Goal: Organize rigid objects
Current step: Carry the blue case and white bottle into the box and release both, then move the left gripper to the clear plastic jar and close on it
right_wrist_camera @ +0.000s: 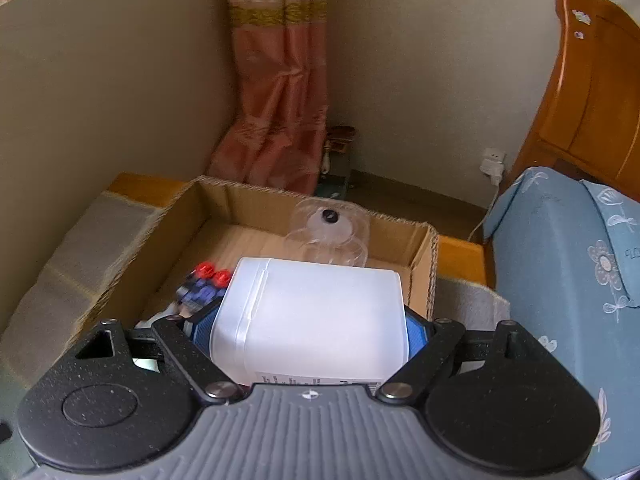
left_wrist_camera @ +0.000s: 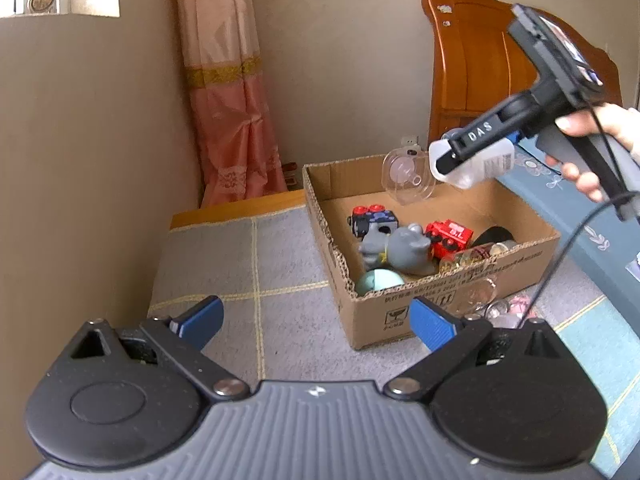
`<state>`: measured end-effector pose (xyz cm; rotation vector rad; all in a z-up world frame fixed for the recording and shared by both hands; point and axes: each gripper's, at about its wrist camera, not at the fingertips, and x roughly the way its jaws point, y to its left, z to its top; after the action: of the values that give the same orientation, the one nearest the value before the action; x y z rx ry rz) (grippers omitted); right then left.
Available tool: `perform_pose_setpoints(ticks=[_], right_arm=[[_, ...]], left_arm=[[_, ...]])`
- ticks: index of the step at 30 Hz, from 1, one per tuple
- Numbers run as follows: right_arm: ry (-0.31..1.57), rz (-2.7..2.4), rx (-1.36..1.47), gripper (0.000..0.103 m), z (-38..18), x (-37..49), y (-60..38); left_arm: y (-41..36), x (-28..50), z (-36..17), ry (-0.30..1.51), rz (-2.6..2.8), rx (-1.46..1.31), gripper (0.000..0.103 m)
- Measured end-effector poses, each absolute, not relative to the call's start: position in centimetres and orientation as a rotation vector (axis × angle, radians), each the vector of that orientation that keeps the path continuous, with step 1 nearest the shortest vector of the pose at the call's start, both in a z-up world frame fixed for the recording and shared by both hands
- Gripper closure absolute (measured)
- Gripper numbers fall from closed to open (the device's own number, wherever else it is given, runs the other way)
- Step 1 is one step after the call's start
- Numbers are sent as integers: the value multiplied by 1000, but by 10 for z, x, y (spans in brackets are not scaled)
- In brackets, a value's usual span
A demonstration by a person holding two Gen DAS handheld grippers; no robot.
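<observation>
left gripper (left_wrist_camera: 316, 322): nearest the lens in the left wrist view, blue pads spread wide apart, nothing between them, hovering over grey checked mat (left_wrist_camera: 240, 264) just short of cardboard box (left_wrist_camera: 440, 300).

right gripper (right_wrist_camera: 308, 320): jaws clamped on white plastic bottle (right_wrist_camera: 312, 316), one blue pad pressed against each side. seen from the left wrist view, held by a hand (left_wrist_camera: 592, 152) above the far right corner of the box, bottle tilted, clear of the box floor.

box contents: blue toy truck with red caps (left_wrist_camera: 374, 218), grey animal figure (left_wrist_camera: 396, 248), red toy vehicle (left_wrist_camera: 448, 238), pale green ball (left_wrist_camera: 378, 282), black round item (left_wrist_camera: 494, 236), clear jar with small pieces (left_wrist_camera: 468, 258). clear plastic spool (left_wrist_camera: 408, 176) upright against the far wall of the box.

outside the box: clear glass items (left_wrist_camera: 486, 296) on the mat, touching or just beside the near right wall; cannot tell which.

surroundings: pink curtain (left_wrist_camera: 232, 100) in the corner, wooden headboard (left_wrist_camera: 480, 64) and blue floral bedding (right_wrist_camera: 568, 264) to the right.
</observation>
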<state>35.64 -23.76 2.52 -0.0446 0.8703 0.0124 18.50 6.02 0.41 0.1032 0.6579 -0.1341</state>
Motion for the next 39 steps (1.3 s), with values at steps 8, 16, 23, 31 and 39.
perform_pose_setpoints(ticks=[8,16,23,31,39], right_arm=[[838,28,-74,0,27,345,-233],[843,60,-65,0,32,313,-224],[828,71,-56,0,30,277,-219],[818,26,-27,0,11,227,-219],[831,-78,-28,0,-28,176,-225]], left_arm=[[63,185,-3,681,-130,93,4],[60,176,-3,686,-137,98,4],[55,170,-3,698,-151,95,4],[47,165,-15,739,-191,64,3],[30,160,-26,769,-204,76,3]])
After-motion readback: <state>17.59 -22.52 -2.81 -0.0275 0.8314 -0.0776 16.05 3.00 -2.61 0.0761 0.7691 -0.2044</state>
